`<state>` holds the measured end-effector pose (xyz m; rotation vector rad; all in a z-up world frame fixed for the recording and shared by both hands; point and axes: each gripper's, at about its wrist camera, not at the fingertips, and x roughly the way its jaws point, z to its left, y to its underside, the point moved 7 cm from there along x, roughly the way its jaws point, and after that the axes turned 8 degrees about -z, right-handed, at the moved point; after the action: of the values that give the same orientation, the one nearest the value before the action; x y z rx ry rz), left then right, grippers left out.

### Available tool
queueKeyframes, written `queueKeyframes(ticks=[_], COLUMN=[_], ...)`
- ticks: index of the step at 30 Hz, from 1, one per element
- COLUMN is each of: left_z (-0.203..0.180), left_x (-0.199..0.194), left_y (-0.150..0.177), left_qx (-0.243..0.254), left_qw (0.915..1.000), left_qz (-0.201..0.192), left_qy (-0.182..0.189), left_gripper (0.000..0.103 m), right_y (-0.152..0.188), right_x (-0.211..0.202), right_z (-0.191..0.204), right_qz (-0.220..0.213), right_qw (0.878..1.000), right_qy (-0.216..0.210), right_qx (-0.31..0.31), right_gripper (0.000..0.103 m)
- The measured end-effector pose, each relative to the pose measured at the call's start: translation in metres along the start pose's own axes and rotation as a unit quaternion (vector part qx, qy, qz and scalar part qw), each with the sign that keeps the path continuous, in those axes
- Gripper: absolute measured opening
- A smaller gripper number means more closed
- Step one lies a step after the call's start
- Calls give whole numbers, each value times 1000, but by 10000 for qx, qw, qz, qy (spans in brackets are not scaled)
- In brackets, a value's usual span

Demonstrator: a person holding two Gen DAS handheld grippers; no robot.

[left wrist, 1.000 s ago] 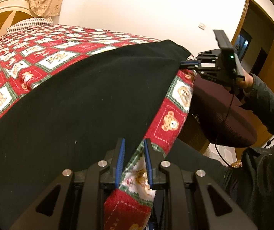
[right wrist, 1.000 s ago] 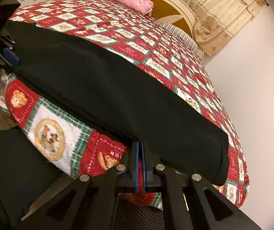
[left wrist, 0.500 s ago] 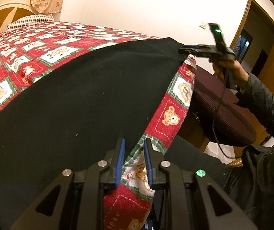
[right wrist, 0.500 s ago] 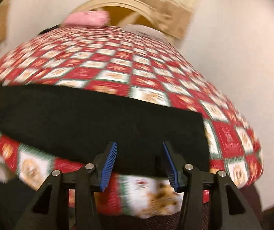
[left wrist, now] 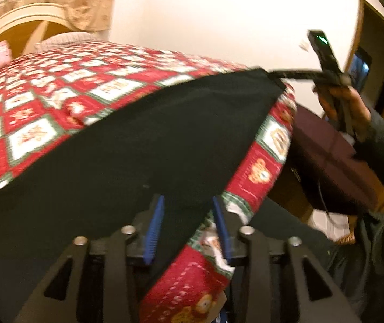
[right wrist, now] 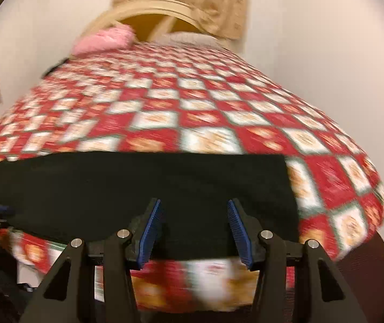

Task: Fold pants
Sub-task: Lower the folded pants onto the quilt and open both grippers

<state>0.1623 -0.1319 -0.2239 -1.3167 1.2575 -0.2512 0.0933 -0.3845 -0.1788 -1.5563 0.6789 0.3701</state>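
Black pants (left wrist: 138, 148) lie flat along the near edge of a bed with a red, white and green bear quilt (left wrist: 43, 99). My left gripper (left wrist: 187, 202) sits at one end of them. Its jaws are opening, and the pants' edge and some quilt lie between the blue pads (left wrist: 154, 228) without being pinched. My right gripper (right wrist: 194, 207) hovers open over the other end of the pants (right wrist: 165, 183), holding nothing. The left wrist view shows it as a dark bar (left wrist: 275, 75) by the far corner of the pants, held by a person's hand (left wrist: 350, 105).
A pink pillow (right wrist: 103, 39) and a striped pillow (right wrist: 189, 37) lie at the curved headboard (right wrist: 148, 13). A dark maroon chair seat (left wrist: 326, 148) stands beside the bed's corner. White walls surround the bed; a doorway (left wrist: 364, 64) is behind the hand.
The right gripper let go of the pants' corner, opened, rolled level and lifted back. The left gripper's jaws, narrow on the pants' edge before, have spread apart.
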Motion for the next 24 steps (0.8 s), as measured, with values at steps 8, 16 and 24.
queueKeyframes(ticks=[8, 16, 24], left_z=[39, 40, 42], left_x=[-5, -5, -16], left_y=[5, 8, 7], left_qx=[-637, -734, -748], left_qw=[9959, 9952, 9918], left_qz=[-9, -99, 23], left_qy=[-641, -646, -1035], left_gripper=[54, 56, 59], right_y=[12, 49, 37], right_x=[30, 44, 37], right_z=[112, 124, 133], right_qz=[96, 510, 581], right_qw=[9914, 9880, 9856], right_qy=[-1057, -905, -911], right_qx=[-770, -1147, -1303], right_gripper=[53, 53, 54])
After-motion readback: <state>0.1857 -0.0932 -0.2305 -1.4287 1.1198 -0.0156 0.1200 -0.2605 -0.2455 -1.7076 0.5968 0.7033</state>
